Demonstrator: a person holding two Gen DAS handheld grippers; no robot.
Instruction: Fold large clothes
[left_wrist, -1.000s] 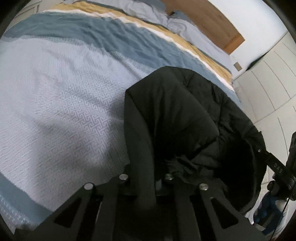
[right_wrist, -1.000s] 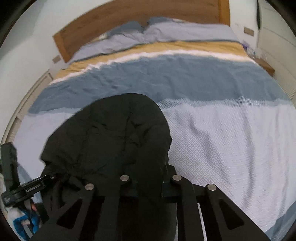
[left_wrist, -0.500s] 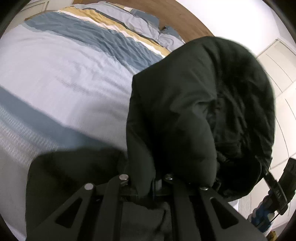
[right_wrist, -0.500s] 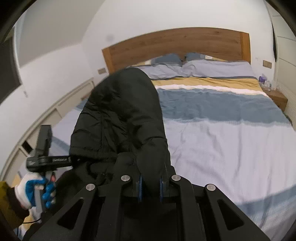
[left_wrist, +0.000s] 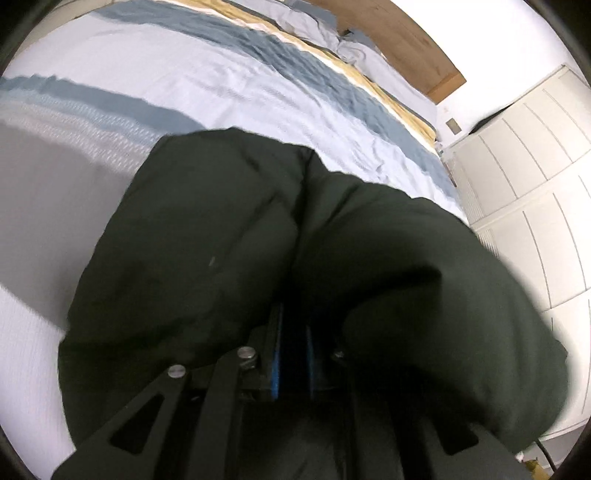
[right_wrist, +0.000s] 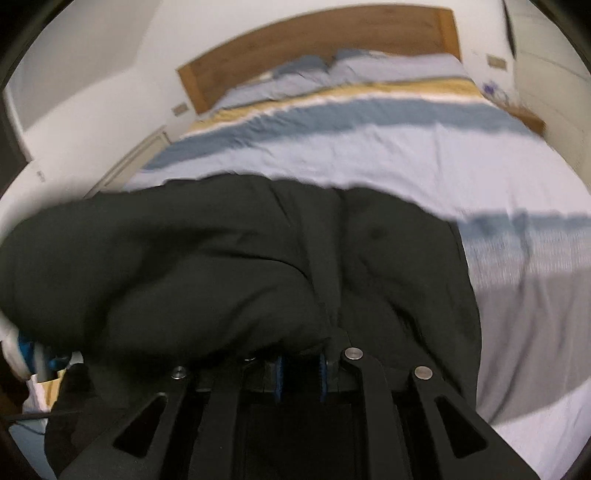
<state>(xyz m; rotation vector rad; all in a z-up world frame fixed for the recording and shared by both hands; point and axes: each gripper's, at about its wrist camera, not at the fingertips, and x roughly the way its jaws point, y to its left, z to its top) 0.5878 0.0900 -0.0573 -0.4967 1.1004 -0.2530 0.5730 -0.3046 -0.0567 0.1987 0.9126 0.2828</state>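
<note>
A large black padded jacket (left_wrist: 229, 236) fills the lower half of the left wrist view and drapes over the near part of the bed. My left gripper (left_wrist: 291, 362) is shut on a fold of it, blue pads pinching the cloth. The jacket also shows in the right wrist view (right_wrist: 229, 266), spread wide. My right gripper (right_wrist: 300, 373) is shut on its near edge. Fabric bulges over both grippers and hides the fingertips.
The bed (left_wrist: 258, 88) has a pale blue, dark blue and yellow striped cover, pillows (right_wrist: 388, 66) and a wooden headboard (right_wrist: 314, 40) at the far end. White wardrobe doors (left_wrist: 535, 184) stand on the right of the left view. A gloved hand (right_wrist: 22, 350) shows at the left edge.
The jacket was lifted high off the bed half a second ago. Now both grippers have swung it down and it spreads wide over the near part of the bed.
</note>
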